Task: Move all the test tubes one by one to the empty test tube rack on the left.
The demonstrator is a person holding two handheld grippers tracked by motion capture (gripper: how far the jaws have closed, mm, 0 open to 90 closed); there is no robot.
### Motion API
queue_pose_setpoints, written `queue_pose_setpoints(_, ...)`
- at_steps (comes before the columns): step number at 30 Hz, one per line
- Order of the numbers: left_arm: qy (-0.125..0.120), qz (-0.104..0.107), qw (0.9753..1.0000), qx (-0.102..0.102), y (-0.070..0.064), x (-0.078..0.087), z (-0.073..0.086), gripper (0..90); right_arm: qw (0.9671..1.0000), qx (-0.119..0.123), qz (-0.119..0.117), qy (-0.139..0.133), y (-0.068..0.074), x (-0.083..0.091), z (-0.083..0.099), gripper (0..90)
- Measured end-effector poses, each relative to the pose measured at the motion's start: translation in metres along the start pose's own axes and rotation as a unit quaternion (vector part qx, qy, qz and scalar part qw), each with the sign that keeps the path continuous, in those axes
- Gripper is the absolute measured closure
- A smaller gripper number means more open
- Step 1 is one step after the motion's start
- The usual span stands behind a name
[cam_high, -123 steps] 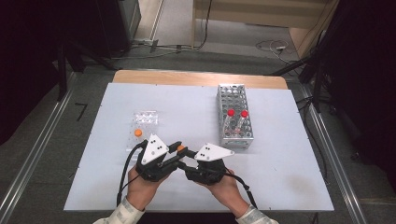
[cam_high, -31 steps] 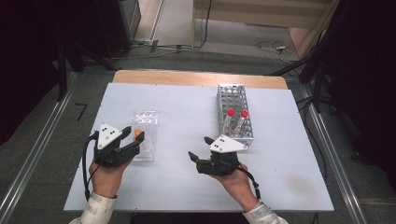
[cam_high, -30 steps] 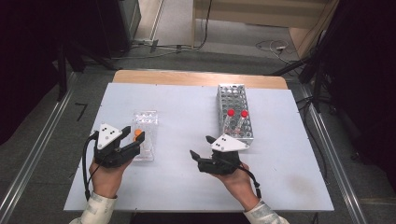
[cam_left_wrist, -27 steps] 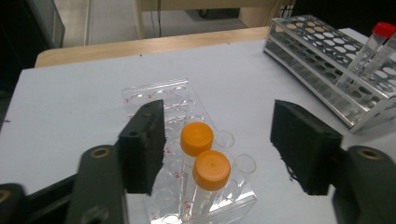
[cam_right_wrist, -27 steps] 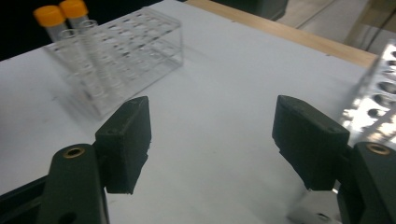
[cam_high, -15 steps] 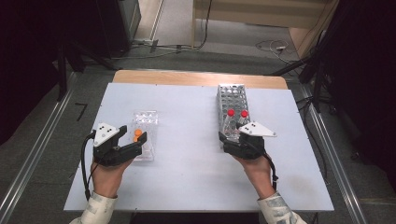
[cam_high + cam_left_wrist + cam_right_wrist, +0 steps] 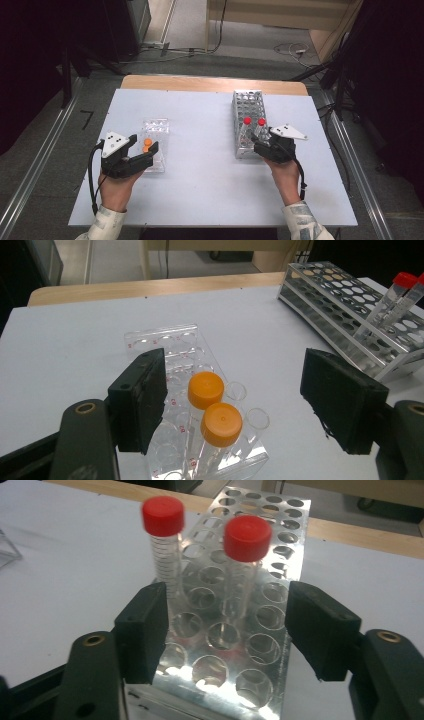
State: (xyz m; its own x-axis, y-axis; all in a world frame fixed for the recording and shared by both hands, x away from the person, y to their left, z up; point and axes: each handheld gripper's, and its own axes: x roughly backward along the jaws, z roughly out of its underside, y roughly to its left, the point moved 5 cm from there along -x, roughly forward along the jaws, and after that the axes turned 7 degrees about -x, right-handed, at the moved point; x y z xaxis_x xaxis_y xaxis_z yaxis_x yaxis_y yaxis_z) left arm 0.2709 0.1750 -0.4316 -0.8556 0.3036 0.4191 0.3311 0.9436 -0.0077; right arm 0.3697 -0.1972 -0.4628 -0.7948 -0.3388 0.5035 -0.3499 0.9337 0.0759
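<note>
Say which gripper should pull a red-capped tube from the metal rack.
Right. The right gripper is open at the metal rack, its jaws either side of the red-capped tubes; the left gripper is by the orange-capped tubes.

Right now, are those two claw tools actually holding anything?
No. The left gripper is open around two orange-capped tubes; the right gripper is open at the metal rack.

Each hand holds a black two-jaw tool: the left gripper [image 7: 142, 151] and the right gripper [image 7: 258, 141] both carry a pale grey three-cornered plate with small dark dots on top. A black cable [image 7: 92, 180] trails from each. The jaws are thick, black, padded blocks on arms with brass-ringed screw holes, and the sleeves [image 7: 104, 226] are light with a faint pattern.
</note>
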Motion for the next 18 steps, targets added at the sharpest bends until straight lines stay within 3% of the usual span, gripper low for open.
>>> queue_pose_setpoints(4, 0.003, 0.001, 1.0, -0.002, -0.001, -0.002, 0.001, 27.0, 0.9999, -0.007, 0.001, -0.012, -0.007, -0.006, 0.0, 42.8)
queue_pose_setpoints(10, 0.006, -0.001, 1.0, -0.003, -0.003, -0.003, 0.002, 27.0, 0.9997, -0.01, -0.004, -0.021, -0.007, -0.014, -0.001, 56.6)
queue_pose_setpoints(18, 0.002, -0.004, 1.0, -0.002, -0.003, -0.002, 0.001, 26.9, 0.9998, -0.007, -0.005, -0.016, -0.008, -0.024, 0.0, 67.8)
